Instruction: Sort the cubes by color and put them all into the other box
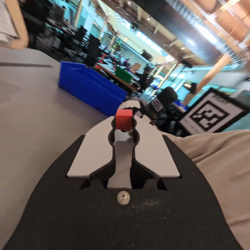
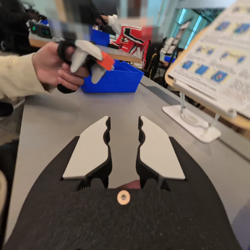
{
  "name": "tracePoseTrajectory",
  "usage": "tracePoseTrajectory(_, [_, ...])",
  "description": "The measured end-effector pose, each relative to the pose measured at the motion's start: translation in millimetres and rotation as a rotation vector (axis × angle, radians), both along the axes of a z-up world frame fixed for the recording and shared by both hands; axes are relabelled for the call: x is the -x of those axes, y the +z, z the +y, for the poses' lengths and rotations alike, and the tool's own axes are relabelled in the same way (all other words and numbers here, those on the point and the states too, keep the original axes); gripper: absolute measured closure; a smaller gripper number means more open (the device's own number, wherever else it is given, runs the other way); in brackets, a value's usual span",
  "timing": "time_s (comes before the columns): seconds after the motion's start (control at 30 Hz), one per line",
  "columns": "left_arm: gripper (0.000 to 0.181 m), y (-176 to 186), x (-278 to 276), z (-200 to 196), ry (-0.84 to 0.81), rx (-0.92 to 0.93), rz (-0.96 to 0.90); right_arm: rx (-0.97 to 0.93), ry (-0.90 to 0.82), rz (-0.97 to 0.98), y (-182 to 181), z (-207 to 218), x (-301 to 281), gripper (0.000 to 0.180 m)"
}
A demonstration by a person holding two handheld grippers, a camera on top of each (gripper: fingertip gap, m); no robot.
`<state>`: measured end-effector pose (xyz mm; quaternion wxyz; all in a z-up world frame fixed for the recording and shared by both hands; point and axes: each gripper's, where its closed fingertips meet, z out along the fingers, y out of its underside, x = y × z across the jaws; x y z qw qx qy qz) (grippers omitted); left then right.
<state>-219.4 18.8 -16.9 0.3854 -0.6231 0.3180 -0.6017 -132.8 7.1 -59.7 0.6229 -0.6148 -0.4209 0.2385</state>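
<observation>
Left gripper (image 1: 124, 122) clamped on red cube (image 1: 124, 120), needed level carry over far blue box (image 1: 89, 88); right gripper (image 2: 124, 119) gaped empty.

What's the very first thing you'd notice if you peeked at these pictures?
The bright red cube, pinched at the tips of the left gripper, held up in the air. Just behind it sits a big blue box on the grey table. Nearer the camera, the right gripper hangs over the table with its jaws apart and nothing in them.
</observation>
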Motion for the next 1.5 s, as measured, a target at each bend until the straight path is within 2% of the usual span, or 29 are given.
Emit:
tracePoseTrajectory(0.07, [0.159, 2, -19, -4, -0.129, 0.132, -0.051, -0.133, 0.031, -0.074, 10, 4, 15, 0.141])
tracePoseTrajectory(0.23, [0.159, -3, -42, -8, -0.289, 0.312, -0.117, -0.352, 0.084, -0.148, 33, 7, 45, 0.149])
tracePoseTrajectory(0.5, [0.159, -13, -44, -18, -0.404, 0.399, -0.132, -0.398, 0.135, -0.206, 31, 9, 55, 0.149])
tracePoseTrajectory(0.57, [0.159, -15, -45, -22, -0.429, 0.408, -0.119, -0.407, 0.167, -0.231, 27, 5, 57, 0.156])
tracePoseTrajectory(0.7, [0.157, -17, -43, -29, -0.459, 0.408, -0.099, -0.409, 0.193, -0.237, 25, -4, 57, 0.157])
tracePoseTrajectory(0.8, [0.119, -20, -36, -26, -0.372, 0.366, -0.064, -0.389, 0.178, -0.201, 28, -10, 52, 0.157])
tracePoseTrajectory(0.83, [0.115, -23, -31, -25, -0.320, 0.335, -0.042, -0.369, 0.157, -0.189, 27, -10, 47, 0.157])
tracePoseTrajectory(0.93, [0.105, -42, -10, -24, -0.069, 0.108, 0.103, -0.287, 0.019, -0.143, 16, -6, 24, 0.157])
tracePoseTrajectory(1.0, [0.107, -63, 10, -14, 0.190, -0.085, 0.263, -0.186, -0.124, -0.081, 3, -2, 3, 0.157])
tracePoseTrajectory(1.07, [0.112, -76, 28, -14, 0.371, -0.157, 0.359, -0.104, -0.270, -0.018, -8, -3, -18, 0.158])
tracePoseTrajectory(1.13, [0.110, -86, 35, -22, 0.437, -0.160, 0.405, -0.020, -0.379, 0.021, -17, -6, -36, 0.158])
tracePoseTrajectory(1.23, [0.111, -97, 39, -26, 0.495, -0.187, 0.448, 0.066, -0.445, 0.093, -23, -15, -49, 0.158])
tracePoseTrajectory(1.33, [0.113, -101, 34, -28, 0.481, -0.203, 0.462, 0.048, -0.487, 0.077, -22, -15, -59, 0.158])
tracePoseTrajectory(1.43, [0.115, -100, 33, -27, 0.486, -0.243, 0.476, 0.051, -0.547, 0.125, -1, -11, -82, 0.158])
tracePoseTrajectory(1.5, [0.115, -98, 34, -27, 0.493, -0.265, 0.488, -0.008, -0.751, 0.068, 29, 3, -141, 0.158])
